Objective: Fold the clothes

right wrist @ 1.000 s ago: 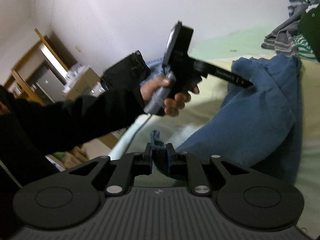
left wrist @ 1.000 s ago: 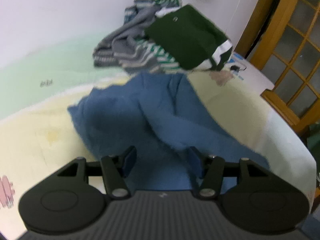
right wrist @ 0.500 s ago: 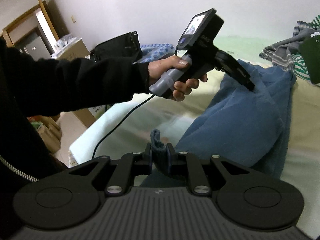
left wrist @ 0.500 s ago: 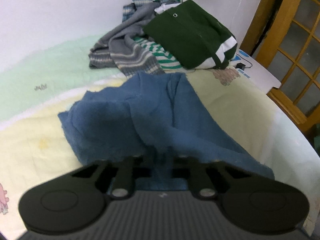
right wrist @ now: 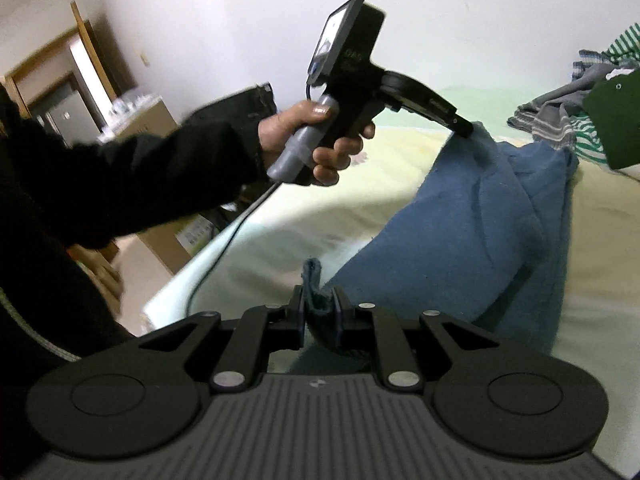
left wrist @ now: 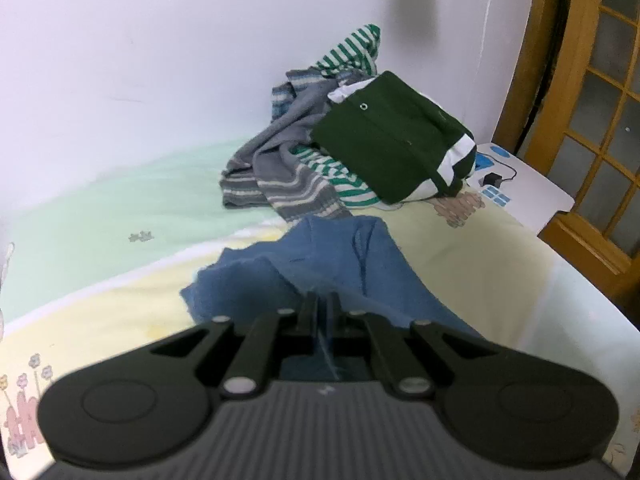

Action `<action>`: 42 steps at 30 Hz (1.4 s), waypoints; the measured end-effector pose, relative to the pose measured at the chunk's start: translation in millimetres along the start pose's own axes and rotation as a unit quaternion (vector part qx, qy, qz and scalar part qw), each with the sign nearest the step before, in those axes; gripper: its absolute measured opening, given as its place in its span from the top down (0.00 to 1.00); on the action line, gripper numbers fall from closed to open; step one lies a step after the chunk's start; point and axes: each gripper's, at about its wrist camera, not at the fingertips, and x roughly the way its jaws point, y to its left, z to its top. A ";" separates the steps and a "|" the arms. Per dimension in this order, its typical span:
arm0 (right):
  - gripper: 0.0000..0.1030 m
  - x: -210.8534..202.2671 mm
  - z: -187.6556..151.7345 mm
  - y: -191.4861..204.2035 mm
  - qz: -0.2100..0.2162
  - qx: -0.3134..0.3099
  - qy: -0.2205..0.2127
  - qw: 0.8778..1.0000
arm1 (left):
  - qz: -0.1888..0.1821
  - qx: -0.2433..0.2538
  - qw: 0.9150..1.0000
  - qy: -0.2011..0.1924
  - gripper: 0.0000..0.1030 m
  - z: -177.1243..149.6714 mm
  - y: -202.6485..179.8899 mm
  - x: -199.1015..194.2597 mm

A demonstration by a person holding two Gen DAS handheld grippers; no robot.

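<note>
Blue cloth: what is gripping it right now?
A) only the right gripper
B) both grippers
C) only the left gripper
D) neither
B: the left gripper has its jaws closed on the blue cloth, and the right gripper pinches another bunched edge of it.

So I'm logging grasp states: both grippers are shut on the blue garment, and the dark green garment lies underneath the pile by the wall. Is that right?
Not quite. The dark green garment lies on top of the pile, over the striped clothes, as the left wrist view shows. The rest holds: the left gripper and right gripper are both shut on the blue garment.
</note>
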 end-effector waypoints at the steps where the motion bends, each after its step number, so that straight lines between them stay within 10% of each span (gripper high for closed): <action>1: 0.86 -1.9 -0.3 -0.9 0.006 0.002 0.001 1.000 | 0.004 0.001 1.000 0.002 1.00 -1.5 0.3 -1.1; 18: 0.85 21.6 -20.5 -10.5 0.037 0.016 0.088 0.995 | 0.042 -0.009 0.995 0.090 0.94 -64.1 12.9 24.4; 21: 0.85 8.5 -4.5 -25.4 0.040 0.037 0.046 0.997 | 0.035 -0.037 0.994 0.100 0.74 -70.7 19.1 6.9; 26: 0.85 -11.8 22.5 -57.0 0.045 0.065 -0.015 0.997 | 0.040 -0.069 0.991 0.110 0.72 -109.6 10.4 -47.6; 42: 0.84 -12.9 47.0 -80.3 0.122 -0.023 0.005 0.992 | 0.051 -0.194 0.969 0.142 0.64 -216.8 -88.8 -149.6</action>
